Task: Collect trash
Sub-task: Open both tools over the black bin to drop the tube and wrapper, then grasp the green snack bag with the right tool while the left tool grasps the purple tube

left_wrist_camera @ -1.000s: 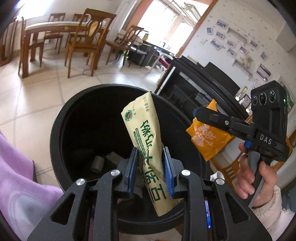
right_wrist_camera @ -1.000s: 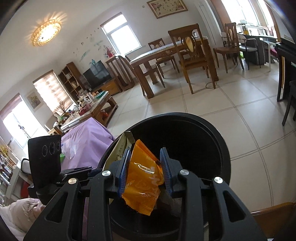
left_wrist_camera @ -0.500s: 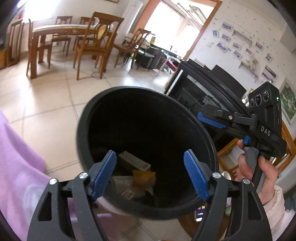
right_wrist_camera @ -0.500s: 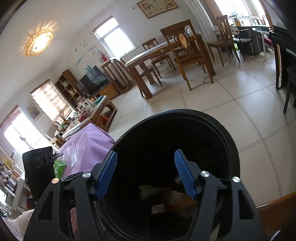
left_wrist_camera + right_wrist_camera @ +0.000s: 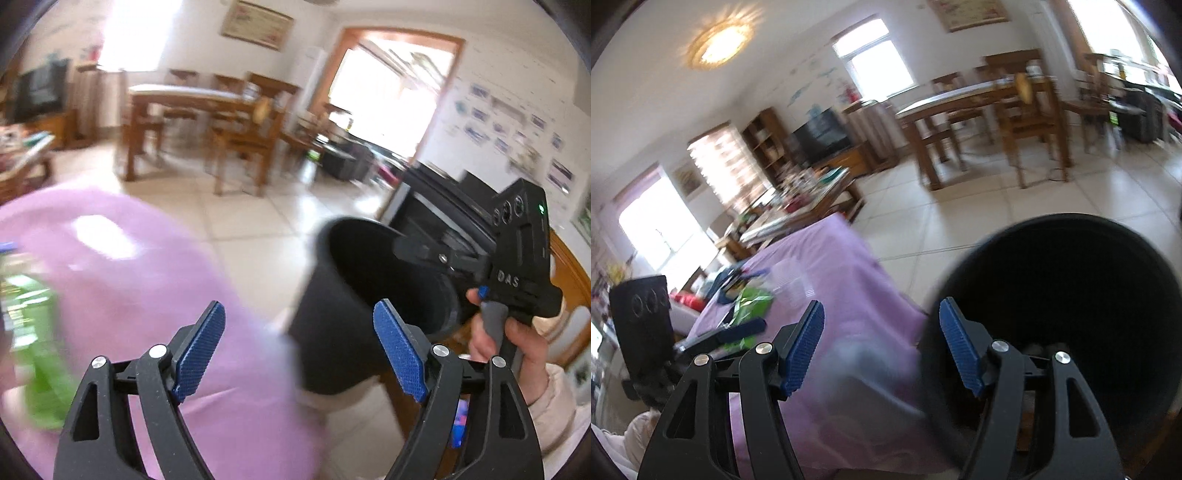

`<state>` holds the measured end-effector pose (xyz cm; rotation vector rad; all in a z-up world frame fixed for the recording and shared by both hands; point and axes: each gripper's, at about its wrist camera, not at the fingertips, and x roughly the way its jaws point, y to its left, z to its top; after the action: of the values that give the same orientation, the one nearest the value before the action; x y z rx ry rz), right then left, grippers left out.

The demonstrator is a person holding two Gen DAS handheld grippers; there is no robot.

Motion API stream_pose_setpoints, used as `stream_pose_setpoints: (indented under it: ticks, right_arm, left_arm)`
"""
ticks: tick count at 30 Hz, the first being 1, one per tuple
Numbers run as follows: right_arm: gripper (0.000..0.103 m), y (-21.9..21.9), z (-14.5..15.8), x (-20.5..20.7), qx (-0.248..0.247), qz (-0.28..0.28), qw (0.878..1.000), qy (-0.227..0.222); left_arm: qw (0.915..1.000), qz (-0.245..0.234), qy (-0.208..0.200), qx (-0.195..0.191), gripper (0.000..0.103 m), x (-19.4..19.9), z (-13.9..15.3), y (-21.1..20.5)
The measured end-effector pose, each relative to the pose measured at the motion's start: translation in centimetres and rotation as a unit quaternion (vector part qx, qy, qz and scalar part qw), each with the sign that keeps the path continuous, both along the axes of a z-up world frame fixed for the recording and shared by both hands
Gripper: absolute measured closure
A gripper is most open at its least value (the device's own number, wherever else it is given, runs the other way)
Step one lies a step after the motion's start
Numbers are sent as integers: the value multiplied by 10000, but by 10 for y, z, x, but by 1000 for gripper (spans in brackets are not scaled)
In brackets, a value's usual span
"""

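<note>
Trash wrappers gone from both grips since a second ago. Left hand-held gripper opening wide, empty. Right hand-held gripper parted, empty, black bin now to its right.

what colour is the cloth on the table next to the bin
Light purple, a plain lilac cloth; the right wrist view shows it best, beside the black bin.

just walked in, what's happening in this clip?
A person is collecting trash with a handheld gripper in each hand. Both are empty: the left gripper has its jaws opening with nothing between them, and the right gripper is open too. The black bin stands on the floor beside a table under a purple cloth. Both cameras look toward the table, where a green wrapper lies; it looks like the next pick, though the frames are blurred.
</note>
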<state>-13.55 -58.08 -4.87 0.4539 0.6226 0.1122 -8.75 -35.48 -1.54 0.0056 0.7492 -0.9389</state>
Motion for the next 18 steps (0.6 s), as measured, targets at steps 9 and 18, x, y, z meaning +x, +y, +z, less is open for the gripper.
stream_pose_setpoints:
  ticks: [9,18]
  right_arm:
    - [38,119,-7,68,127,1180,9928,165]
    - [39,209,-21,127,171,1816,9812,628]
  left_arm:
    - [9831,1783,-104,393,21,53,6,180]
    - [9704,1939,359,1397,32,114,-26,217]
